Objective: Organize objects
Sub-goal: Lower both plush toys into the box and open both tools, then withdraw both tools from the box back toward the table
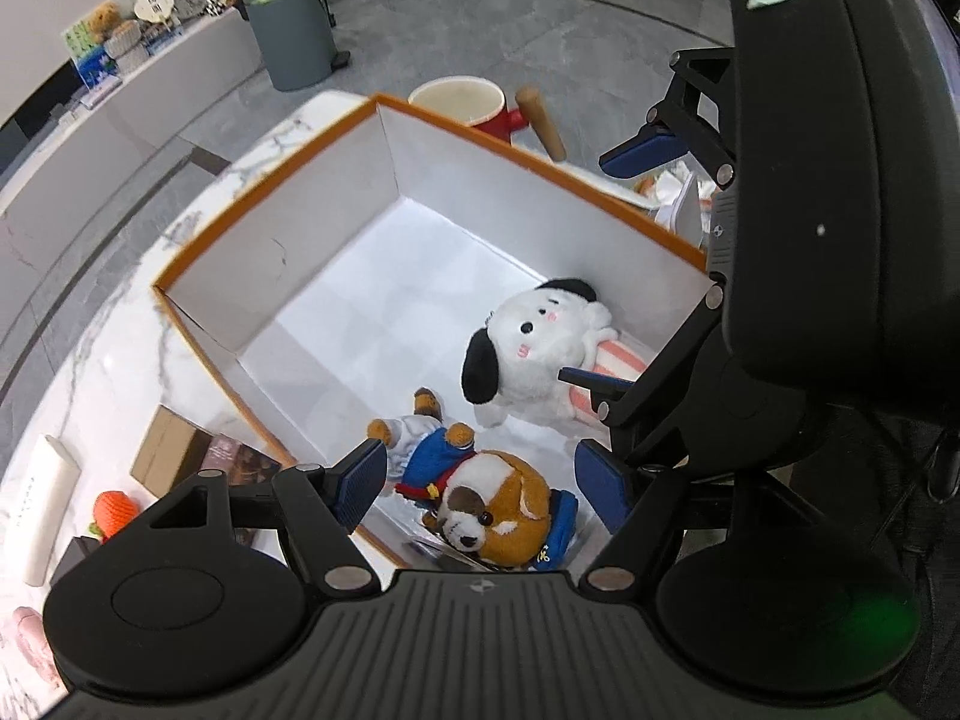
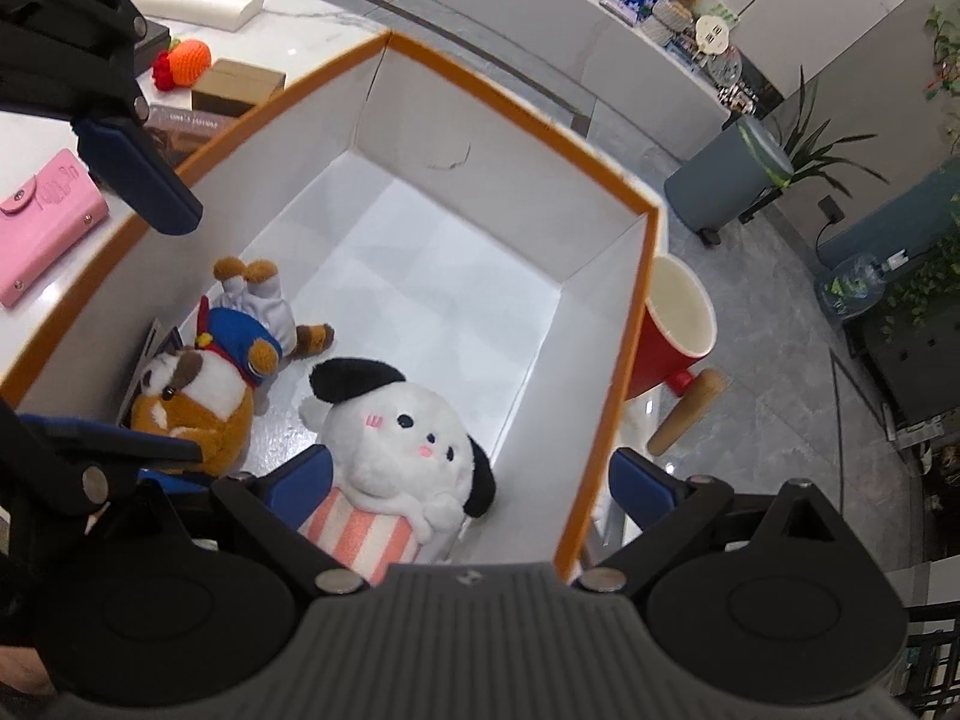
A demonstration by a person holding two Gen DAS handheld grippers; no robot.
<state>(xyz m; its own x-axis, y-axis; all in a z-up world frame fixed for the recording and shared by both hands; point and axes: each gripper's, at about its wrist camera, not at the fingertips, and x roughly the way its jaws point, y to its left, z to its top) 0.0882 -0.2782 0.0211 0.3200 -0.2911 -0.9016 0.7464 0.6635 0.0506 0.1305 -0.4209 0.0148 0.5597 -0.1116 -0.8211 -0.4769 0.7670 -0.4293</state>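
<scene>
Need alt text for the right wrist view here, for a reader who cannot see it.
Two plush toys lie in an orange-rimmed white box: a white dog with black ears and a brown-and-white dog in blue. The open right gripper hovers over the white one. A red pot stands outside the box.

The marble table [image 1: 108, 360] carries an orange-rimmed box [image 1: 264, 192], red pot [image 1: 474, 108] and pink wallet [image 2: 42, 222].

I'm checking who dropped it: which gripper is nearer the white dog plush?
Right. The right gripper hangs open just above the white dog plush; the left gripper is open over the brown dog plush beside it.
</scene>
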